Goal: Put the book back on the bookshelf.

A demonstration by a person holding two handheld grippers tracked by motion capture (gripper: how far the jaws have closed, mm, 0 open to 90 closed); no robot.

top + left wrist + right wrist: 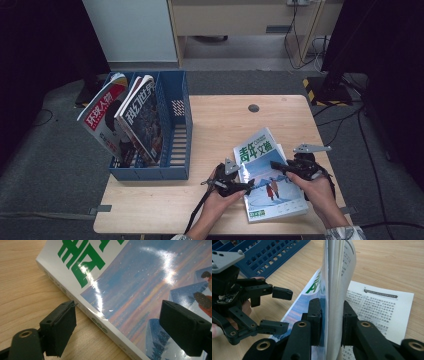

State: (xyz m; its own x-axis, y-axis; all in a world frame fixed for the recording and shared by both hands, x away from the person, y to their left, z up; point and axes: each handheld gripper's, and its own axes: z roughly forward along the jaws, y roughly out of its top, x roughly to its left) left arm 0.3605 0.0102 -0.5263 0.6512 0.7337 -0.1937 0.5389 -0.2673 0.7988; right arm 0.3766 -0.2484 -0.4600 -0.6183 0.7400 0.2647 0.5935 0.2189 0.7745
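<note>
A magazine [265, 187] with green characters and a snowy blue cover lies on the wooden table [225, 120] near its front right. My right gripper [276, 165] is shut on the cover and a sheaf of front pages [339, 270], which stand up on edge between its jaws [329, 312]. A printed text page [382, 305] lies bared beneath. My left gripper [248, 186] is open at the magazine's left side. In the left gripper view its jaws [122, 327] straddle the spine edge of the magazine [140, 282] without touching it. The right gripper view shows that left gripper [284, 310] open as well.
A blue file rack [175, 150] stands at the table's left edge, holding two tilted magazines [102, 117] [142, 115]; its right compartment has nothing in it. A dark round hole [253, 108] marks the table's far side. Cables and dark stands crowd the floor at the right.
</note>
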